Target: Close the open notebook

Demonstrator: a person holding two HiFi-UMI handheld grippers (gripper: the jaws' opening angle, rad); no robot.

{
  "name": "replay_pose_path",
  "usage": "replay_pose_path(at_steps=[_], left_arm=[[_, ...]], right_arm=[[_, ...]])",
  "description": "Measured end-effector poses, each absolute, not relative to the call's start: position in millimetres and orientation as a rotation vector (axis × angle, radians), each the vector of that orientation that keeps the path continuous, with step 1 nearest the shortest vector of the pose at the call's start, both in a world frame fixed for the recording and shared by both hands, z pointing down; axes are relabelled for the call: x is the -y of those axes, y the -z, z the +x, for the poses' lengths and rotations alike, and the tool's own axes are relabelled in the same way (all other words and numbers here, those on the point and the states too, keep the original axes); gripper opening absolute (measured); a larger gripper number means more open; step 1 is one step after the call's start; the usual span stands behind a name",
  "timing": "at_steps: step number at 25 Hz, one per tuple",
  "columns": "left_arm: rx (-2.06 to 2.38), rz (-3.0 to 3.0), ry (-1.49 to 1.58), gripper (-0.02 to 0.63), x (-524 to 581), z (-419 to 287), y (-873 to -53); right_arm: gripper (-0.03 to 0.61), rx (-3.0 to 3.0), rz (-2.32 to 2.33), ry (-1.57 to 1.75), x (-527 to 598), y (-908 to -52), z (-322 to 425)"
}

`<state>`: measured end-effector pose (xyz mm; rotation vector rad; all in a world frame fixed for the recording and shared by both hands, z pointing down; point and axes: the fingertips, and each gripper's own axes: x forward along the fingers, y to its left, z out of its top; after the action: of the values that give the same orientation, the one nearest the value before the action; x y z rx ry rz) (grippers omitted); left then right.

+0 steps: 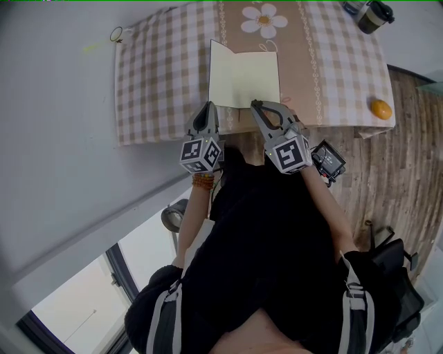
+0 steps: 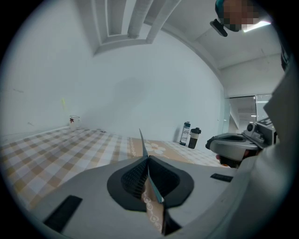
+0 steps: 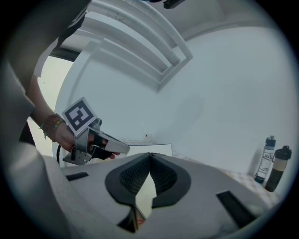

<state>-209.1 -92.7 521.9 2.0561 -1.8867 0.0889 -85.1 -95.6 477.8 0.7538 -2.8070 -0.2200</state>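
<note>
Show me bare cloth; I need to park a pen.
Bare: checked cloth left of the notebook; also right of it, between the bottles and the orange. Crowded: the near edge, where the left tool and right tool grip the notebook.

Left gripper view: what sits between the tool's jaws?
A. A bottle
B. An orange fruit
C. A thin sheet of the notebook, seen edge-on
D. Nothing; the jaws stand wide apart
C: the left tool has its pads closed on a thin sheet standing edge-on, and the head view puts that tool at the near left corner of the open notebook.
</note>
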Motion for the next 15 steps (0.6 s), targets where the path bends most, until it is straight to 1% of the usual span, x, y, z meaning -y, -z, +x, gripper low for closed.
replay_pose_path(at_steps=[15], left_arm=[[1.836, 2.127, -0.105, 0.011, 99, -187, -514]], right_arm=[[0.006, 2.797, 0.806, 0.183, 96, -480, -71]])
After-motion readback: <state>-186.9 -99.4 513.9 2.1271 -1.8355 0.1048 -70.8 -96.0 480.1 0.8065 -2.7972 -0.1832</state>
